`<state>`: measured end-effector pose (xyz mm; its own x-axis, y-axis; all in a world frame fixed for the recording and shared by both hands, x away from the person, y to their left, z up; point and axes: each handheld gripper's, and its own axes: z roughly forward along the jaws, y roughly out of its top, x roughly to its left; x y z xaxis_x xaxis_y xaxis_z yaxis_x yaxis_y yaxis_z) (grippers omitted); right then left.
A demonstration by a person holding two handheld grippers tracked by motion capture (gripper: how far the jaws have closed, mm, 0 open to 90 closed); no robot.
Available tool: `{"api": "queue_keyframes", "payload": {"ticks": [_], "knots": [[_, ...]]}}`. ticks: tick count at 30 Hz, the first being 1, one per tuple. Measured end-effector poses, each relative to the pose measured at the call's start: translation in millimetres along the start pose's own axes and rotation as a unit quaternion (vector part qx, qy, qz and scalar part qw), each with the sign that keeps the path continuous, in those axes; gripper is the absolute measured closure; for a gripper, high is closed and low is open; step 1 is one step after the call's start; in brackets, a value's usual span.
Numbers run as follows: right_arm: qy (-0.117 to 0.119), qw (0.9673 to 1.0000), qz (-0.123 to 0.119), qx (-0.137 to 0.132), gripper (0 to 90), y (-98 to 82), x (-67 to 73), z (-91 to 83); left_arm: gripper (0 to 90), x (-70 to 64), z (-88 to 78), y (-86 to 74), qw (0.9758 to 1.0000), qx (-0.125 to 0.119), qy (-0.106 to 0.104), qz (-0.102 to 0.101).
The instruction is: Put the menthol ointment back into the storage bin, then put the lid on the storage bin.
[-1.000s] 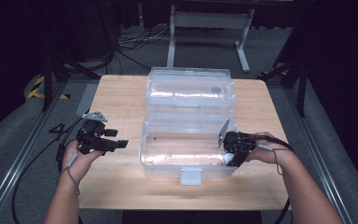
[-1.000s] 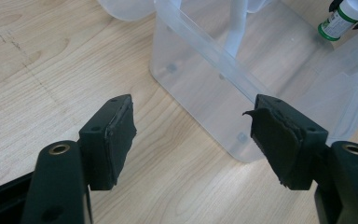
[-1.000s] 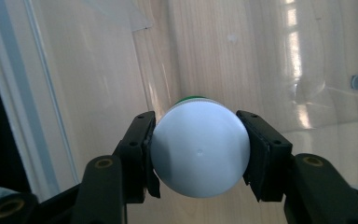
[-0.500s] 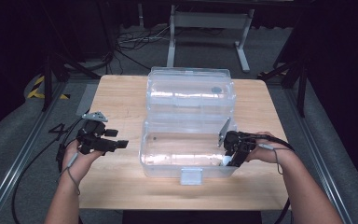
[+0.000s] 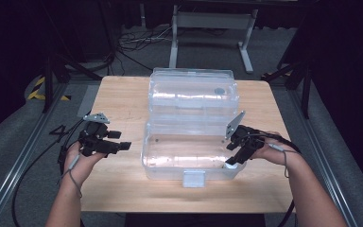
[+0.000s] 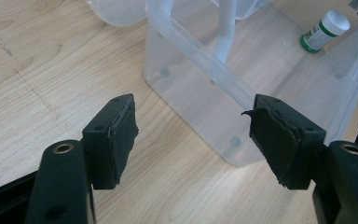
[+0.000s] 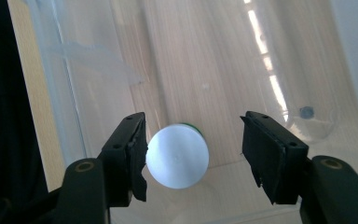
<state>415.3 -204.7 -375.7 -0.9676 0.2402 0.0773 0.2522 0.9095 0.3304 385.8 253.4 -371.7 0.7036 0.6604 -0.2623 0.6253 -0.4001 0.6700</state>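
in the high view, the right gripper (image 5: 230, 163) is seen dipped into the near right corner of the open clear bin (image 5: 170, 163), while the left gripper (image 5: 123, 145) is held beside the bin, jaws apart and empty.

in the left gripper view, the small bottle (image 6: 324, 30) is seen far ahead inside the bin.

in the right gripper view, the bottle's white cap (image 7: 177, 155) lies between jaws that have just been opening (one pad seems to brush it). placing looks done; withdrawal is judged left.
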Motion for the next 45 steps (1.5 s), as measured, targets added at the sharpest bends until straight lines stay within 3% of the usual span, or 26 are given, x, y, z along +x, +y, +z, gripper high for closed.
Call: {"api": "queue_keyframes", "payload": {"ticks": [5,6,14,22,28,36,40,43,45], "knots": [[-0.009,0.9994,0.008,-0.032,39.2,-2.1,-0.1,-8.3,38.7,-1.9,-1.2,1.0,0.9999,-0.007,-0.012,0.007],[-0.009,0.9988,0.005,-0.048,39.2,-3.2,0.6,-13.2,40.4,-3.0,-1.7,1.3,0.9999,-0.008,-0.014,0.007],[-0.02,0.9949,0.003,-0.098,38.8,-3.7,7.3,-33.9,41.3,-13.3,0.0,7.2,0.9992,-0.005,-0.036,0.018],[-0.033,0.9898,0.005,-0.139,38.9,2.4,9.8,-52.1,40.5,-14.3,-0.4,9.2,0.9988,-0.012,-0.044,0.016],[-0.043,0.9876,0.011,-0.151,37.6,9.8,6.1,-60.2,39.6,-13.7,-1.2,8.5,0.9989,-0.013,-0.043,0.014],[-0.06,0.98,0.023,-0.188,32.2,28.5,-4.0,-69.0,39.4,-15.5,-2.5,5.8,0.9989,-0.014,-0.042,0.013],[-0.06,0.9745,0.029,-0.214,28.8,38.4,-8.1,-69.9,39.5,-16.6,-3.7,3.6,0.9989,-0.013,-0.041,0.015],[-0.058,0.9726,0.034,-0.223,27.3,43.3,-12.2,-69.6,39.5,-17.5,-4.5,2.3,0.9989,-0.016,-0.043,0.013],[-0.07,0.9708,0.043,-0.225,26.4,46.8,-17.8,-69.3,38.8,-18.0,-5.4,1.2,0.9987,-0.018,-0.048,0.008]]}}
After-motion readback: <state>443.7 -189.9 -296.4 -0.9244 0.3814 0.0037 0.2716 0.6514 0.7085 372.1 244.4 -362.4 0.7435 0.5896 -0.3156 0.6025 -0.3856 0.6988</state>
